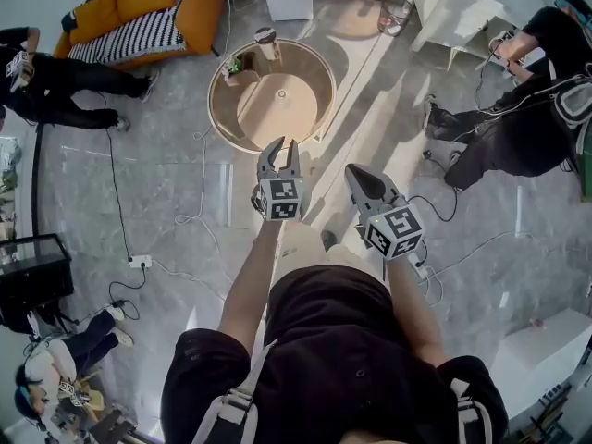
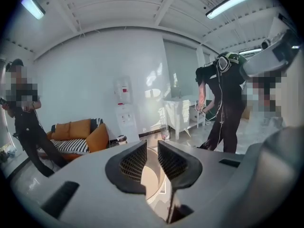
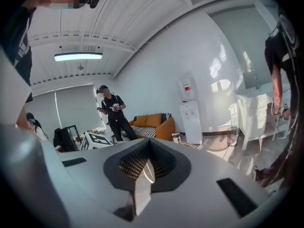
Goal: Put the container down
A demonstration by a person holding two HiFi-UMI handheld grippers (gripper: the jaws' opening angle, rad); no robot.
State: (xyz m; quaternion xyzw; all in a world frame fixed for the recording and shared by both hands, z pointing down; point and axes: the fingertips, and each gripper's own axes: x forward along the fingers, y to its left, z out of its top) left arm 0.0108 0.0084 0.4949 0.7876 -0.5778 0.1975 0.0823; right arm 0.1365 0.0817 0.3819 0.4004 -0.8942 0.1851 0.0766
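The container (image 1: 239,67) seems set down at the far-left rim of the round table (image 1: 301,63). Short of the table, the left gripper (image 1: 281,148) stands slightly apart and empty, and the right gripper (image 1: 355,174) is pressed together. That close to the rim, a nudge could tip the container off.
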